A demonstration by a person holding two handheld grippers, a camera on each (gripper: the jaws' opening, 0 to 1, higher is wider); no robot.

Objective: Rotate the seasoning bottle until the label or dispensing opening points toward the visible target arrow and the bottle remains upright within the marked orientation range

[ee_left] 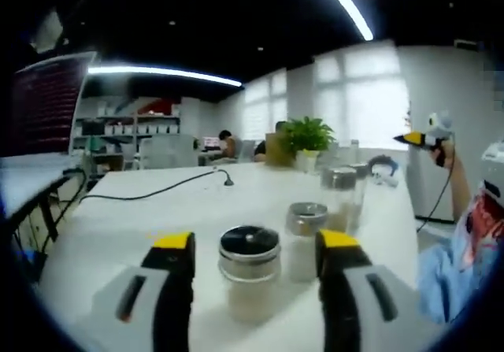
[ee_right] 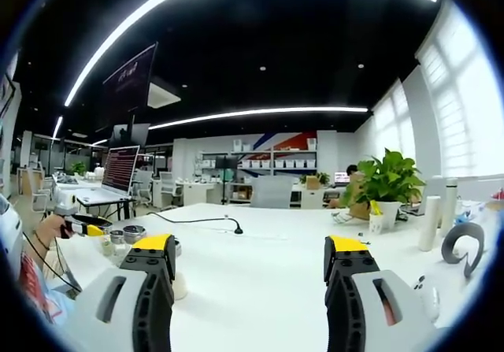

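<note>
The left gripper (ee_left: 256,269) has its yellow-tipped fingers (ee_left: 175,267) spread wide, one on each side of the seasoning bottle (ee_left: 249,272), with a gap showing on both sides, so nothing is grasped yet. The bottle stands upright on the white counter (ee_left: 134,222), near its front edge, capped with a dark round lid (ee_left: 249,242). Two more jars (ee_left: 305,220) stand just behind it to the right. The right gripper (ee_right: 252,269) hovers released over bare counter, well away from the bottle.

To do this step well, the fingers should probably close low and level on the glass body, below the lid, squarely centred so the bottle does not tip. The turn would best be slow and about the bottle's own axis, keeping clear of the neighbouring jars. No target arrow or label can be made out here, so the aim direction cannot be judged.
</note>
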